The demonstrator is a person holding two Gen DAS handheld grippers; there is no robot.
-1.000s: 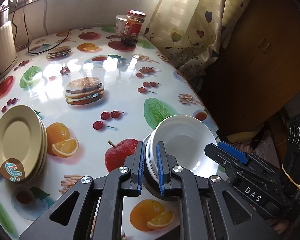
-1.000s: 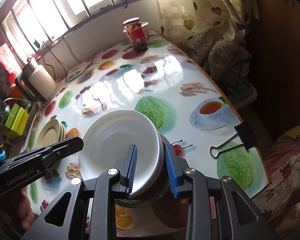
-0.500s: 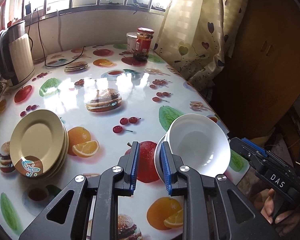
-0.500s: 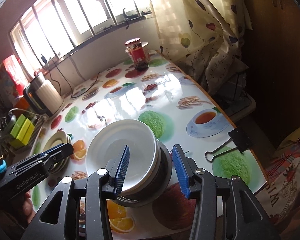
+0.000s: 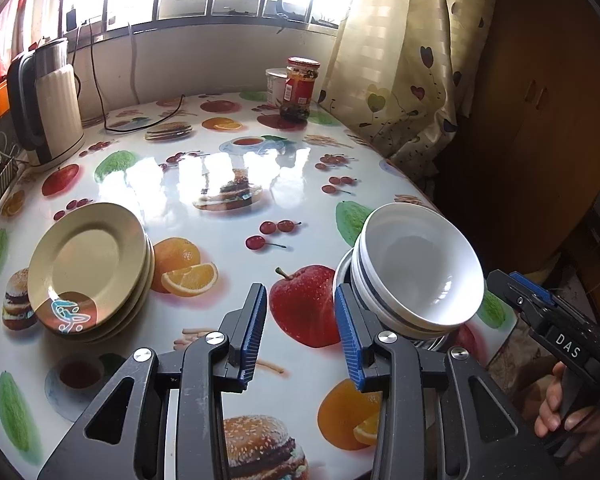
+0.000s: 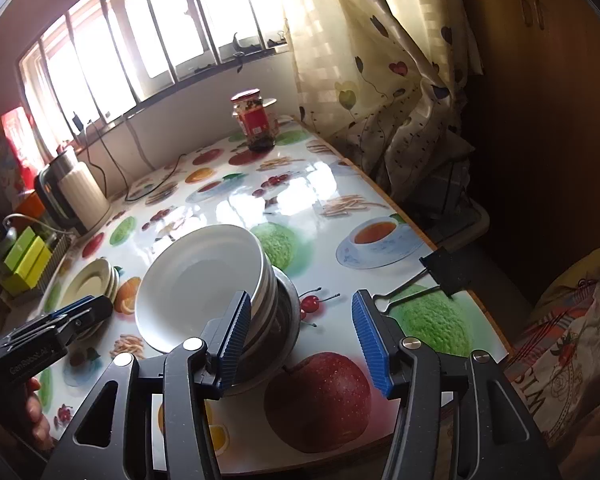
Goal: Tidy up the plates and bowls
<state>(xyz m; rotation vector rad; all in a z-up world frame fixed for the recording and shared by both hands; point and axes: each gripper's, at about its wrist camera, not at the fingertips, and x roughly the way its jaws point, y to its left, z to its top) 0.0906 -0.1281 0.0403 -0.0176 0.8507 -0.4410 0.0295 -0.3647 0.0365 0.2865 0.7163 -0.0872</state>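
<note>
A stack of white bowls [image 5: 416, 268] sits tilted inside a steel bowl [image 6: 286, 312] near the table's right edge. A pile of beige plates [image 5: 88, 268] rests at the left. My left gripper [image 5: 300, 336] is just left of the bowl stack; its jaws are opening and only tablecloth shows between them. My right gripper [image 6: 302, 338] is on the stack's near right side, also opening. The steel bowl's edge shows in the gap, and neither pad presses on it. Each view shows the other gripper: the right gripper [image 5: 540, 312] and the left gripper [image 6: 52, 328], both hand-held.
The fruit-print tablecloth [image 5: 228, 184] covers the table. An electric kettle [image 5: 48, 108] with a cable stands at the back left, and a red-lidded jar [image 5: 300, 88] and a white tub at the back. A binder clip [image 6: 440, 276] lies on the right edge beside the curtain [image 6: 380, 80].
Both grippers held the bowl stack's rim a second ago. Their jaws have widened and both have drawn back from it. The stack stays on the table.
</note>
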